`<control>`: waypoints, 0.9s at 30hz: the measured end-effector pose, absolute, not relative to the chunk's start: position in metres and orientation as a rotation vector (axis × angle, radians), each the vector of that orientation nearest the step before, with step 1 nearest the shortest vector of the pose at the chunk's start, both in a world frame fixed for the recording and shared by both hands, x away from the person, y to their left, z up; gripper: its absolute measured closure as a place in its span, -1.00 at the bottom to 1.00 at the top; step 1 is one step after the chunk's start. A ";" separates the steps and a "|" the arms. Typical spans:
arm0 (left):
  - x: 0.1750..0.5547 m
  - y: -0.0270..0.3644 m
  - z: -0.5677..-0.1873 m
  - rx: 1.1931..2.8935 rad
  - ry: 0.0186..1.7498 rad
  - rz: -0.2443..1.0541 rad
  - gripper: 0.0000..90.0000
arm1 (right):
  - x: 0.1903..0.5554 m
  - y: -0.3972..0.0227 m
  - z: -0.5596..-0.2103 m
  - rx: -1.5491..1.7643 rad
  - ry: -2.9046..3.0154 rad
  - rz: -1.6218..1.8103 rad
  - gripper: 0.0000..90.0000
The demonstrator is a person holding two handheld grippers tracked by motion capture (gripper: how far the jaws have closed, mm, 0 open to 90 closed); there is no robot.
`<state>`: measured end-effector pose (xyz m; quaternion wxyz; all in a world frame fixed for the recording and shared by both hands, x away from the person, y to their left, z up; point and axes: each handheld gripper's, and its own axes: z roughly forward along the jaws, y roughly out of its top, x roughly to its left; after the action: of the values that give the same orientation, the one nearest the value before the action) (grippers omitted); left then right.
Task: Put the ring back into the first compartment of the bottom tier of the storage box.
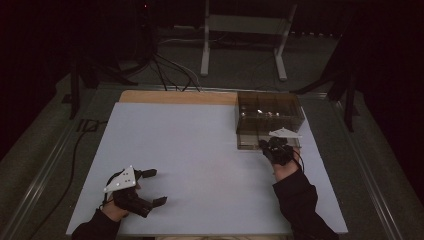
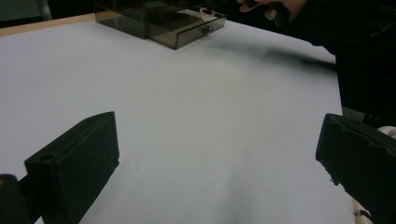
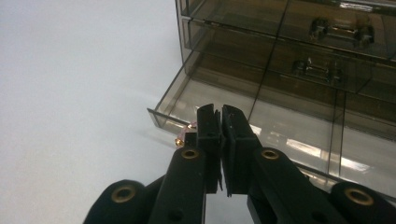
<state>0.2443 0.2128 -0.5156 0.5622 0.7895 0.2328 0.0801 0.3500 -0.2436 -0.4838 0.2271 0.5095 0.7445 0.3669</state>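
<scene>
Smoked acrylic drawer box [image 1: 270, 120] at far right of desk [image 1: 200, 165]; bottom drawer [image 3: 261, 121] pulled out toward near side, long axis left-right. Right hand-held gripper [image 3: 220, 116] clenched at drawer's front lip, likely on its knob, hidden behind pads. Left hand-held gripper [image 1: 150, 187] released, near left, well apart. Small pinkish item [image 3: 184, 135] beside jaws unclear.

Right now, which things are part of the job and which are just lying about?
In the job:
- drawer box
- open bottom drawer
- right gripper, jaws shut at the drawer front

Just there:
- left gripper, jaws open
- floor cables
- white stand
</scene>
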 end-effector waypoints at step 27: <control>0.244 0.213 -0.516 1.856 0.550 0.186 -0.99 | 0.379 -0.236 -0.486 1.457 2.036 1.015 0.93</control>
<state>0.2444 0.2131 -0.5157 0.5635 0.7884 0.2337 0.0792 0.3794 -0.2357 -0.4857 0.2182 0.5263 0.7355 0.3666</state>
